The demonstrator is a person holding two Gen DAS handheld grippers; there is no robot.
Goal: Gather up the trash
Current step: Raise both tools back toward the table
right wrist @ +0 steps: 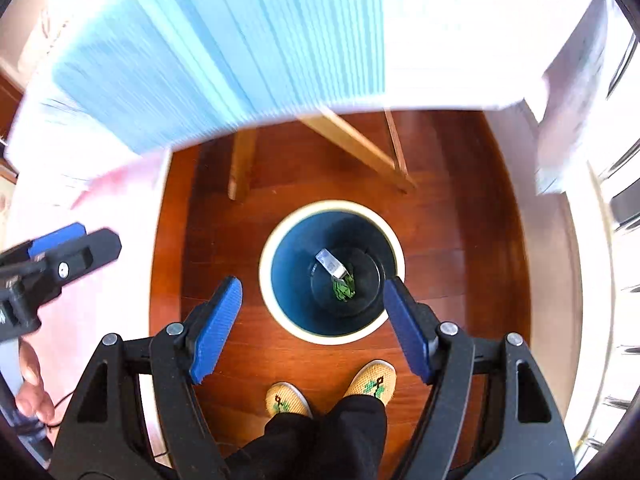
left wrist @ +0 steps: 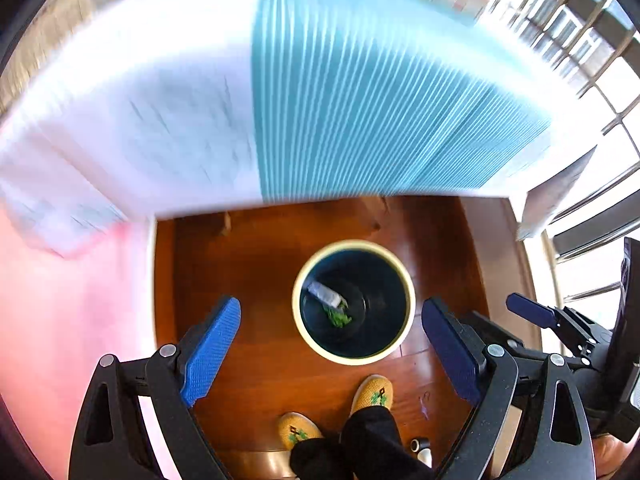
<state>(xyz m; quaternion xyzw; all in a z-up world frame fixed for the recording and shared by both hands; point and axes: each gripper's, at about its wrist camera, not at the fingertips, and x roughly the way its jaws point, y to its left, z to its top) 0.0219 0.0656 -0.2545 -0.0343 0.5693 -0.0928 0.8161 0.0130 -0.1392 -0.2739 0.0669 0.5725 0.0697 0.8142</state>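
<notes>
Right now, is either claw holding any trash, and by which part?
Nothing is held. The left claw and right claw both gape empty above the bin; a white wrapper already lies inside.

The person wore black trousers [right wrist: 320, 432] and tan woven slippers [right wrist: 288, 400] with green motifs, holding black-framed grippers with textured blue pads [right wrist: 216, 328].

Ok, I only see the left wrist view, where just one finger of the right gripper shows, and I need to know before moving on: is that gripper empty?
Observer: Yes. The right gripper is open with nothing between its fingers.
Operator: Anything near the trash bin to avoid?
Observer: A wooden table leg and a slanted brace stand just beyond the trash bin.
</notes>
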